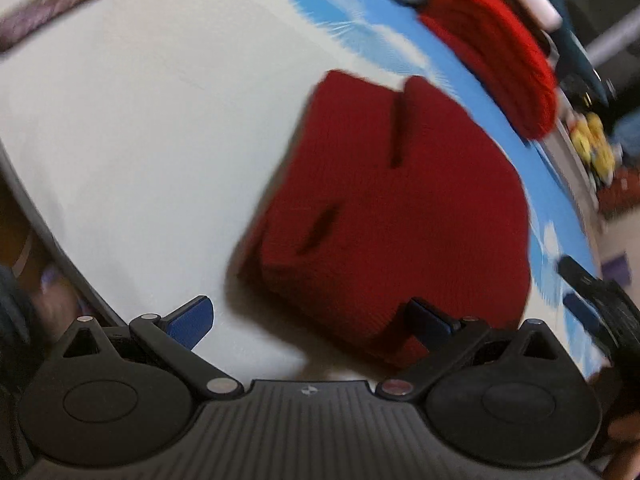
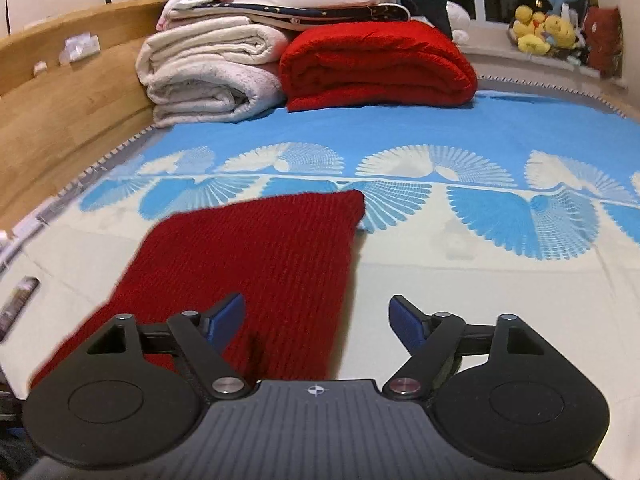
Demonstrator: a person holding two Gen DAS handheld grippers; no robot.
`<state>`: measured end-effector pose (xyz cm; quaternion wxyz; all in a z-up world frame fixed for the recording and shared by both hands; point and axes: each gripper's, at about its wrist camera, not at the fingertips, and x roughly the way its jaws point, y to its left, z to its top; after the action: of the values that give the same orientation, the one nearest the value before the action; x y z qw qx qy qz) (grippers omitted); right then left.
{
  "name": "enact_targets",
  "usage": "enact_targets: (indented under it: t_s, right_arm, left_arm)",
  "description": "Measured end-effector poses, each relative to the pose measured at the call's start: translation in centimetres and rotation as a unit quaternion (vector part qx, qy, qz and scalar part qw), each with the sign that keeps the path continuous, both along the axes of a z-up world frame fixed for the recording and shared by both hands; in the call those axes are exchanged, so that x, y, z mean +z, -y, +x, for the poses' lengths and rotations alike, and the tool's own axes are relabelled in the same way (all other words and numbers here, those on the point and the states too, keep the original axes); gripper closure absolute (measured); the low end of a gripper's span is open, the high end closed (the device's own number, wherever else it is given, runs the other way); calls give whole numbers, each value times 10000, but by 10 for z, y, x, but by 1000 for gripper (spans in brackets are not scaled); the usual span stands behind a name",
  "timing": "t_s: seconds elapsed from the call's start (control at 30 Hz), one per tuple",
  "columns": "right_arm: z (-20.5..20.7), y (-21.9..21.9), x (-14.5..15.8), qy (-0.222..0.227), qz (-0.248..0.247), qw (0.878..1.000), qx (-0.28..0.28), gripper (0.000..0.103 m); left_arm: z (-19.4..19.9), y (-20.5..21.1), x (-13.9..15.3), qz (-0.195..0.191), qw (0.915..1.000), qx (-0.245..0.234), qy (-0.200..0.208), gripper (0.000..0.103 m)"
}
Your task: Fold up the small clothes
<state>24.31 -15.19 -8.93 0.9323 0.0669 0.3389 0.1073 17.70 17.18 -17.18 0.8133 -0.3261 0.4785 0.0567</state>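
Both grippers spread wide, gripping nothing: left gripper [image 1: 310, 320] and right gripper [image 2: 317, 320] hover over the dark red knit [image 2: 256, 264] lying flat on the blue-and-white bedspread [image 2: 460, 252].

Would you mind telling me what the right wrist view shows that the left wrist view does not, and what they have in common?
Only the right wrist view shows the wooden bed frame, the cream folded blankets stacked beside it, and the open right gripper.

Only the left wrist view shows the folds and slits across the dark red knit garment, and the open left gripper with one finger at the garment's near edge.

Both show that garment lying on the blue and cream bedspread, the bright red folded blanket and the yellow plush toys.
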Motion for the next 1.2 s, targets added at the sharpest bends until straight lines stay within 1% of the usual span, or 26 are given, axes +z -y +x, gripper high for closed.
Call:
enact_targets:
  t_s: [0.03, 0.07, 0.1, 0.13, 0.17, 0.2, 0.27, 0.33, 0.37, 0.43, 0.47, 0.5, 0.53, 0.57, 0.6, 0.63, 0.67, 0.7, 0.73, 0.8, 0.87, 0.93, 1.03, 1.1, 1.13, 1.2]
  right_arm:
    - [7, 4, 2, -38, 150, 9999, 14, 17]
    - [15, 8, 2, -117, 333, 9994, 12, 15]
    - [27, 13, 1, -272, 574, 9980, 54, 13]
    - [43, 17, -1, -502, 839, 9951, 163, 13]
    - [59, 20, -5, -700, 1038, 9919, 204, 13]
    - [77, 23, -9, -892, 1203, 9886, 161, 13]
    - [117, 29, -23, -1329, 1472, 9801, 65, 12]
    - [152, 35, -45, -1791, 1717, 9687, -53, 12]
    - [167, 34, -57, -2017, 1788, 9629, -145, 10]
    - [192, 29, -76, -2306, 1914, 9538, -225, 8]
    - [202, 23, -83, -2379, 1982, 9508, -93, 12]
    - [207, 16, -85, -2341, 1999, 9514, 76, 36]
    - [211, 6, -82, -2255, 1816, 9569, 246, 44]
    - [213, -4, -77, -2141, 1509, 9643, 382, 55]
    - [211, -12, -69, -1966, 1271, 9706, 560, 61]
    - [210, -14, -63, -1885, 1176, 9729, 635, 64]
    - [211, -13, -58, -1888, 1212, 9724, 639, 67]
    - [211, -7, -54, -1890, 1349, 9708, 611, 70]
    - [212, -2, -50, -1827, 1421, 9710, 603, 71]
    - [215, 11, -44, -1643, 1415, 9749, 514, 73]
    - [217, 24, -36, -1312, 1374, 9809, 425, 75]
    - [227, 41, -32, -1023, 1357, 9852, 235, 75]
    - [232, 75, -38, -824, 1519, 9839, -453, 75]
    - [224, 97, -49, -792, 1646, 9786, -949, 75]
    - [216, 112, -55, -852, 1772, 9730, -1208, 75]
    - [196, 136, -68, -1019, 2060, 9608, -1552, 75]
  left_arm:
    - [2, -4, -4, -109, 9999, 80, -35, 0]
    - [2, -5, -3, -92, 9999, 118, 14, 2]
    - [0, -6, -1, 0, 9998, 154, 84, 8]
    - [0, -7, 0, 69, 9997, 182, 143, 12]
    - [2, -9, -1, -7, 9997, 203, 155, 22]
    - [3, -12, -3, -194, 9994, 239, 133, 26]
    - [5, -14, -5, -262, 9991, 317, 80, 27]
    - [6, -13, -3, -194, 9993, 311, 71, 30]
    - [7, -12, -2, -165, 9993, 313, 74, 33]
    - [7, -11, -1, -108, 9994, 323, 52, 38]
    - [7, -11, 0, -90, 9995, 311, 36, 40]
    - [8, -11, 1, -94, 9995, 288, 31, 42]
    - [10, -11, 1, -100, 9997, 214, 20, 43]
    - [13, -12, 1, -128, 9998, 126, -22, 46]
    - [16, -13, 1, -174, 9998, 81, -96, 48]
    - [17, -14, 1, -205, 9997, 57, -136, 49]
    - [20, -14, 3, -211, 9996, -12, -160, 53]
    - [25, -14, 6, -189, 9997, -100, -150, 58]
    - [33, -14, 10, -155, 9997, -176, -95, 60]
    - [51, -10, 22, -28, 9995, -297, 56, 63]
    - [82, -2, 34, 229, 9983, -500, 193, 64]
    - [124, 7, 36, 474, 9965, -645, 226, 65]
    - [191, 21, 35, 772, 9929, -887, 182, 65]
    - [250, 37, 37, 1145, 9853, -1245, 234, 65]
    - [278, 46, 38, 1315, 9803, -1451, 256, 65]
    - [324, 68, 40, 1601, 9684, -1897, 221, 65]
